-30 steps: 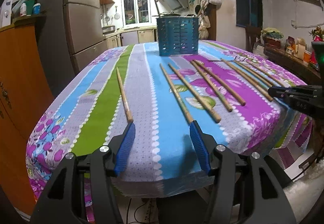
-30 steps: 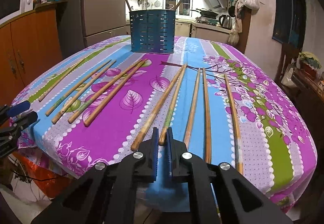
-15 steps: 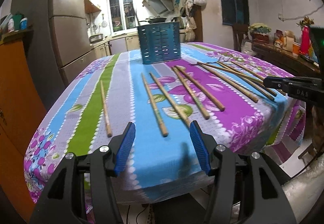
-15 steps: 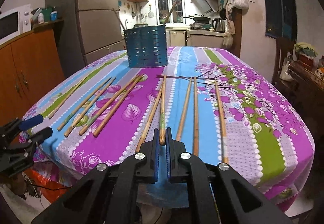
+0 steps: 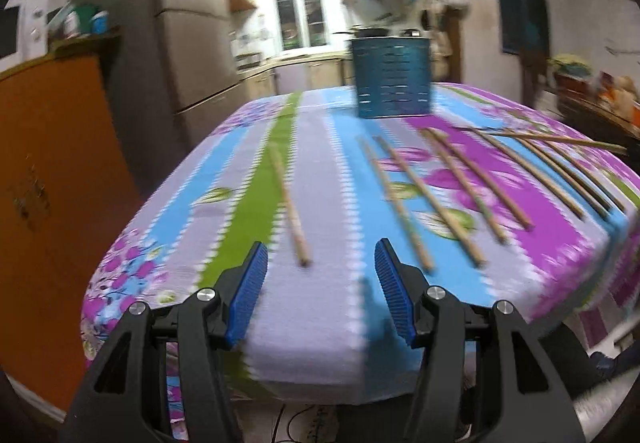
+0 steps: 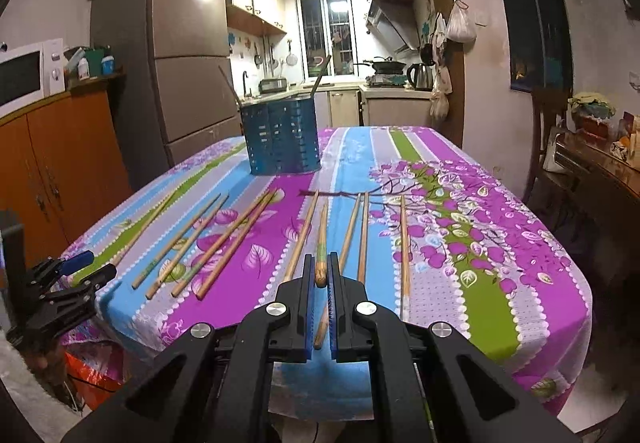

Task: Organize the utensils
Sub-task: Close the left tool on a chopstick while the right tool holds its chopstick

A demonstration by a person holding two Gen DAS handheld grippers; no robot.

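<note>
From my left wrist the picture is smeared, but I see my left gripper (image 5: 320, 283) with its blue fingers (image 5: 248, 289) standing wide and empty over the near edge of the worktop (image 5: 320, 339), which is covered in a striped floral cloth. A lone chopstick (image 5: 289, 205) lies on the green and grey stripes just ahead, between the lines of the two fingers but not touched by them; more chopsticks lie to its right, and the blue slotted utensil holder (image 5: 393, 77) stands at the far end. From my right wrist the view is sharp: my right gripper (image 6: 321, 275) has its fingers pinched narrow on the butt end of one bamboo chopstick (image 6: 321, 243), whose shaft points away toward the utensil holder (image 6: 283, 141). The rest lie in loose rows on the cloth, a group of five (image 6: 208, 243) to the left and others close on either side of mine. My left gripper (image 6: 76, 271) shows at the far left, off the table edge. To do this well I judge I should keep the pinch firm, lift the tip clear of its neighbours, carry it over the holder's rim and tilt it tip-down before letting go, since a grip this near the end lets the stick swing.
</note>
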